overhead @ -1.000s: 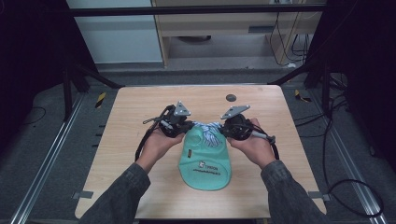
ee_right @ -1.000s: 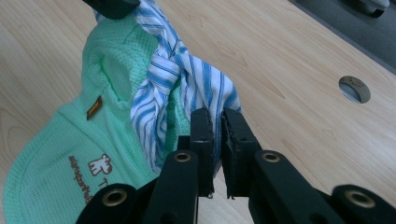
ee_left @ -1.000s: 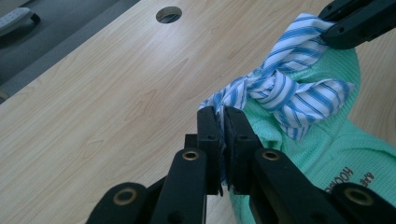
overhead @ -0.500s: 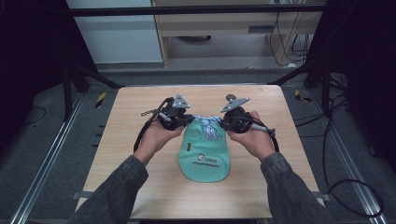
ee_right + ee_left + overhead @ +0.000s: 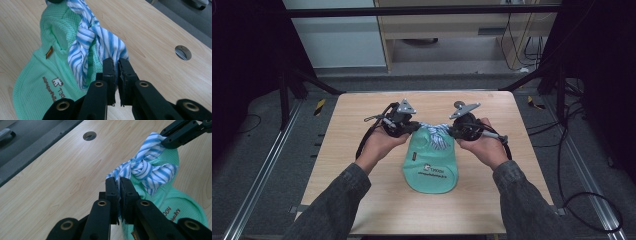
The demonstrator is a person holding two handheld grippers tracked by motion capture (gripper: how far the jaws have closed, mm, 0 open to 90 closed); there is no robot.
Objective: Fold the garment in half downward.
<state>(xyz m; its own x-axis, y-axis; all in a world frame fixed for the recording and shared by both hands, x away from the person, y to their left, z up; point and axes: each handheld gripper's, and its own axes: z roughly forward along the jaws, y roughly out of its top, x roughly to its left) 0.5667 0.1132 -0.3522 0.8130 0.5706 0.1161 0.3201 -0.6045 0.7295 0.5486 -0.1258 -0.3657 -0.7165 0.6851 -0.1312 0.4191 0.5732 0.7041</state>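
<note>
A mint-green knitted cloth item with a printed logo lies on the wooden table. A blue-and-white striped cloth strip is knotted at its far end. My left gripper is shut on the strip's left end, its jaws pinching the fabric. My right gripper is shut on the other end, where the strip runs between its tips. The knot sits between the two grippers, above the green fabric. The right gripper's jaws also show in the left gripper view.
A round cable hole is cut in the table beyond the grippers. Bare wood lies on both sides of the green item. A metal frame and dark floor with cables surround the table.
Both hands have shifted slightly toward the far side of the table, and the green item has slid a little that way with them. Both grips stay the same.
</note>
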